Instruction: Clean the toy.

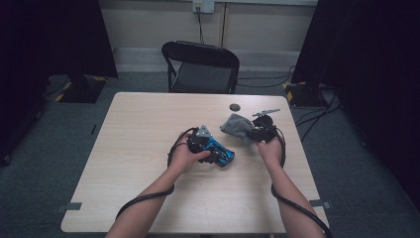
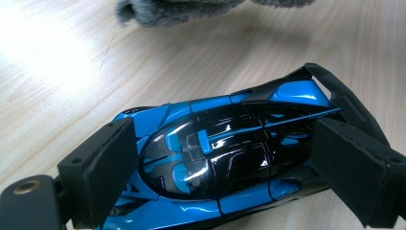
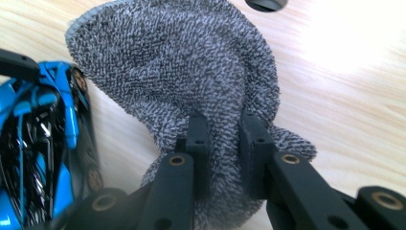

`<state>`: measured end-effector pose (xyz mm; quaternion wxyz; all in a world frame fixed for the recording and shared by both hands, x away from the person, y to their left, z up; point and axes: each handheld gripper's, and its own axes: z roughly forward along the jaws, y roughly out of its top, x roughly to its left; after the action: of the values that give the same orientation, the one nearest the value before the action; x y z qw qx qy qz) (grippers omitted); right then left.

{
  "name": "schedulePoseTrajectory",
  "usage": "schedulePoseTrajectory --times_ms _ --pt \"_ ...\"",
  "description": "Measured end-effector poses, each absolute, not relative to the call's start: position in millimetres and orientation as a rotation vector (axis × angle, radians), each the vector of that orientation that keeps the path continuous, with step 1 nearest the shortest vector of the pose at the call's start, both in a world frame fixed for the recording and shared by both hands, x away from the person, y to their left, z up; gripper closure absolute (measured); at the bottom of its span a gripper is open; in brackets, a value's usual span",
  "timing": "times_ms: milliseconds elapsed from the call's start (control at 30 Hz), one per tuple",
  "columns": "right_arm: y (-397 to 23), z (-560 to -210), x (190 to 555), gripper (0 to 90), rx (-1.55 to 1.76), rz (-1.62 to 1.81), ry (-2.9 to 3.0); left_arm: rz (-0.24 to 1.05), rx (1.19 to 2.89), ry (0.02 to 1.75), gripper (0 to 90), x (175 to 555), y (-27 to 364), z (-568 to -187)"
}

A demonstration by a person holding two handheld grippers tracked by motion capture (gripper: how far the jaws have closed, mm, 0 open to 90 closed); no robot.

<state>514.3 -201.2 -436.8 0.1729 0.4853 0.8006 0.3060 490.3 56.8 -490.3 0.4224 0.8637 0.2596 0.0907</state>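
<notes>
The left tongs point(image 2: 215, 158) clamp the blue toy car point(image 2: 225, 153) by its sides on the bench point(image 1: 148, 129); the right tongs point(image 3: 222, 139) pinch a bunched grey cloth point(image 3: 182, 62) beside it.

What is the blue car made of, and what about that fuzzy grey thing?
The blue car looks like hard plastic with a glossy painted finish: bright highlights gleam on its blue and black panels, though metal can't be ruled out. The grey cloth looks like soft terry fabric: its surface is nubbly and speckled, and it bunches into folds where the right tongs pinch it.
</notes>
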Motion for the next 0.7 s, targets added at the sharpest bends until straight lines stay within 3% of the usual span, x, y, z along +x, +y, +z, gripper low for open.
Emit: schedulePoseTrajectory --times_ms 700 --pt "-137 -469 537 75.8 1.355 0.832 2.374 0.229 2.153 0.65 9.3 490 57 -491"
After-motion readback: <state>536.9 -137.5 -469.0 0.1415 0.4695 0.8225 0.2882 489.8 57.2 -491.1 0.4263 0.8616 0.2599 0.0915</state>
